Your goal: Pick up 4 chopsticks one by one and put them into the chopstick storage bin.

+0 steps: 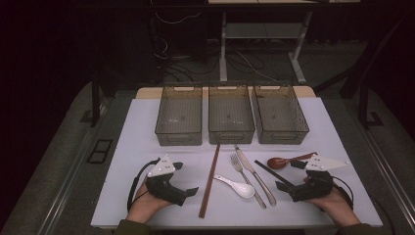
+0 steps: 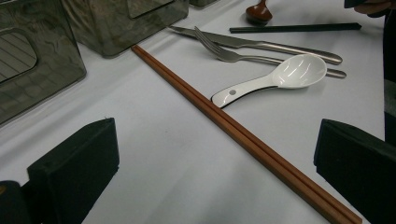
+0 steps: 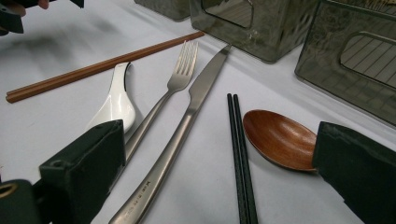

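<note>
Cutlery lies in a row on the white table. From left to right: brown chopsticks, a white ceramic spoon, a steel fork, a steel knife, black chopsticks and a wooden spoon. My left gripper rests open just left of the brown chopsticks, which run across the gap between its jaws. On the right, my right gripper rests open beside the black chopsticks. The wooden spoon lies against its right jaw and the knife lies ahead.
Three grey see-through bins stand side by side along the back of the table, with nothing visible in them. A hand holds each gripper at the table's front edge. Dark floor with cables and a desk frame lies beyond.
</note>
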`<state>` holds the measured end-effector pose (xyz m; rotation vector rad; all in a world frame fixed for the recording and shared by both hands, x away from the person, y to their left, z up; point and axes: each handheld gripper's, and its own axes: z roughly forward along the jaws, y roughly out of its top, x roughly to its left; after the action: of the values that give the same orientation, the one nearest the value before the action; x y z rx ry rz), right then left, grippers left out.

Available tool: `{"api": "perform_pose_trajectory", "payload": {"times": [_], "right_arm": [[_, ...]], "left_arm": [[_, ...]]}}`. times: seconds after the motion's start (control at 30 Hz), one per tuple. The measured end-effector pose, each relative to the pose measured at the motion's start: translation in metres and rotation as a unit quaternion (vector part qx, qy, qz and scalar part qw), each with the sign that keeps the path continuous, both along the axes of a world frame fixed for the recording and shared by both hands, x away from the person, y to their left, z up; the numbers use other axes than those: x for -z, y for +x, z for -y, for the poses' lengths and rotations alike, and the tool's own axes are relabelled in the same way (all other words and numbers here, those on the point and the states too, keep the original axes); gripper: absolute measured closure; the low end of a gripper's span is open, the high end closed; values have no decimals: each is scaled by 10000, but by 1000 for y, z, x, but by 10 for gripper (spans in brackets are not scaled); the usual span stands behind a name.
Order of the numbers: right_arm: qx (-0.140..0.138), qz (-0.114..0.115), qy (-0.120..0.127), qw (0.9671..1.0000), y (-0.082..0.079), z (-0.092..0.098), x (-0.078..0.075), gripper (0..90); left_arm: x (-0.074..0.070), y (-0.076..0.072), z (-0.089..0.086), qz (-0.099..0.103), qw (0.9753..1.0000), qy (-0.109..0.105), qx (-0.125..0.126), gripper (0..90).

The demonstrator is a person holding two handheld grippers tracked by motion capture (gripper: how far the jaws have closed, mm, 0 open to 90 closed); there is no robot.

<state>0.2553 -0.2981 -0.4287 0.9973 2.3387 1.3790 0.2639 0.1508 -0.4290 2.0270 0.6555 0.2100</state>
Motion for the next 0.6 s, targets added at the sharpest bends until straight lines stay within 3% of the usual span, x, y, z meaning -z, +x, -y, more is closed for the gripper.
{"api": "perform_pose_trajectory", "payload": {"times": [0.37,0.6], "right_arm": [[-14,-8,73,10000,-1,1,0,26],[14,-22,66,10000,-1,1,-1,26]], "left_arm": [[-1,3,0,-34,10000,-2,-87,11],[-3,0,2,-4,9999,64,-147,147]]}}
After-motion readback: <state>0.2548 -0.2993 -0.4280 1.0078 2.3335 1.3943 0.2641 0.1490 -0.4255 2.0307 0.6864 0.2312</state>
